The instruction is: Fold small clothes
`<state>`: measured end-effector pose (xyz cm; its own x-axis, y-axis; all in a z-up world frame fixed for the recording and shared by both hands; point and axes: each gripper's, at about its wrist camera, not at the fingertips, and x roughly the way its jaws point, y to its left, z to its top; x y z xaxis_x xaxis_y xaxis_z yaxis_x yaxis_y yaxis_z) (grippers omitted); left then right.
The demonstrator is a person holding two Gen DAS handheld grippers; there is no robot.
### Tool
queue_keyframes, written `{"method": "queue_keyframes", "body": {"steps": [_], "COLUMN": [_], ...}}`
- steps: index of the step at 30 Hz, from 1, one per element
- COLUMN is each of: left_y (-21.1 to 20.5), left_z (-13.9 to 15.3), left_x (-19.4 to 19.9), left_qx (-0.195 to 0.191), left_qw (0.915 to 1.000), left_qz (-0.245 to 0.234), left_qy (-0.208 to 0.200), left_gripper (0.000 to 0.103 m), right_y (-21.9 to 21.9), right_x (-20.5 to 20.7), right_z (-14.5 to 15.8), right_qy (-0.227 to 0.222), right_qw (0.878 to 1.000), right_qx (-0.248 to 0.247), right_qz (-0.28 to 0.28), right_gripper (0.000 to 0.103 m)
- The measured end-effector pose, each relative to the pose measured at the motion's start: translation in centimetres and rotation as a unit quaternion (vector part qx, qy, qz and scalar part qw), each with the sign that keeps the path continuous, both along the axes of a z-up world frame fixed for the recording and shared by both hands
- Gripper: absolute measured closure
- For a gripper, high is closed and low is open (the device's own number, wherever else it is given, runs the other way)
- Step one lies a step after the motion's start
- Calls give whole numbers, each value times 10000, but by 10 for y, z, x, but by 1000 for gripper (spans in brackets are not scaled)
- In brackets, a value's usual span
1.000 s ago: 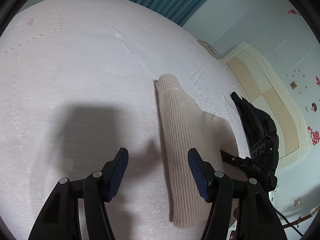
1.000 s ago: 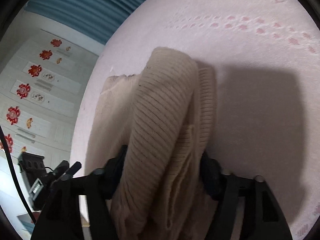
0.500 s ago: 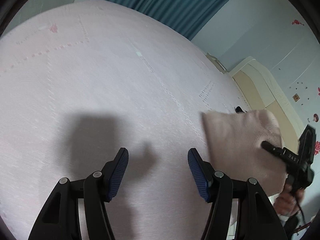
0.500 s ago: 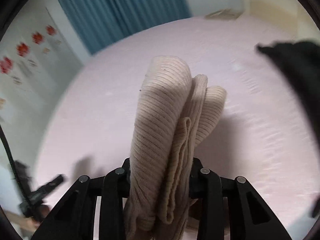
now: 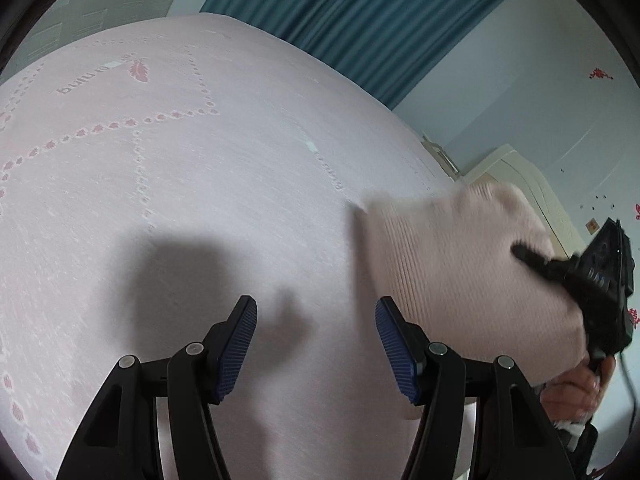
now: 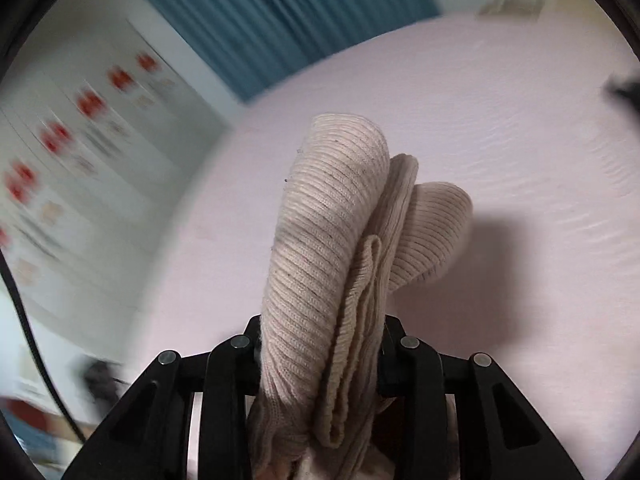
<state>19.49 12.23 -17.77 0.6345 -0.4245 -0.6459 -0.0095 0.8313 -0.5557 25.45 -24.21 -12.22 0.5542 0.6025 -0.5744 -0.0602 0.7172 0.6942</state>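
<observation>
A: What is the right gripper [image 6: 320,360] carrying?

B: A beige ribbed knit garment [image 6: 328,240], folded into a thick bundle. Its black jaws are clamped narrow on the folds, and the rounded, corded layers bulge up past the fingers, clear of the bed [image 6: 500,120].

A: How does the knit look close up?

B: Fine parallel ribs, soft and slightly fuzzy, with a flat hemmed edge tucked between two plump rolled layers.

A: And the left gripper [image 5: 316,344]?

B: Parted fairly wide with nothing between its fingers. The pads [image 5: 236,348] are blue and finely ridged, set on black linkage arms with small round metal pins.

A: Where does the garment sit from that side?

B: In the left wrist view it hangs to the right, a blurred pale mass held above the bed, with a hand [image 5: 572,396] below it.

A: The bed itself?

B: A smooth pink cover with rows of darker pink dots and a feather motif [image 5: 139,71]. Pleated teal curtains [image 5: 380,20] hang behind it.
</observation>
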Motion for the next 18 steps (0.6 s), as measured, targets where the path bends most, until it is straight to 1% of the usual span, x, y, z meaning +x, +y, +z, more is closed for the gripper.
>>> {"method": "queue_keyframes", "body": {"steps": [1,2,3,5,6,8,9,10,11,14,16,17,18], "left_y": [4,6,9,8,7,4,0,-3,-7,-23,-36,-40,-45], "left_z": [-2,-6,-10,-17,-21,-30,-34,-38,-41,-47,-49,-50,-51], "left_x": [1,2,4,7,9,13,13,12,13,12,6,4,1], "left_qx": [16,41,73,108,128,167,180,206,239,313,358,385,447], "left_qw": [10000,10000,10000,9999,9999,9997,9995,9993,9991,9979,9960,9953,9941], "left_qz": [7,11,9,-26,-57,-138,-191,-242,-290,-518,-768,-843,-937], "left_qy": [-9,-7,6,33,59,120,146,173,194,244,278,286,305], "left_gripper": [43,43,43,43,43,43,43,43,43,43,43,43,43], "right_y": [0,-1,-1,-6,-10,-12,-17,-21,-26,-37,-37,-49,-48], "right_x": [7,12,18,30,36,40,38,35,31,17,1,8,-4], "right_z": [-12,-22,-38,-72,-90,-117,-124,-124,-121,-100,-83,-78,-69], "right_qy": [21,33,94,372,576,948,946,895,819,462,278,210,111], "right_qw": [9996,9993,9994,9992,9980,9920,9915,9925,9933,9911,9881,9871,9859], "right_qx": [285,352,300,38,-240,-837,-889,-829,-814,-1246,-1515,-1585,-1666], "right_qz": [63,110,138,101,58,-5,11,55,80,21,52,57,51], "right_gripper": [68,68,68,67,66,63,59,55,55,53,53,53,53]}}
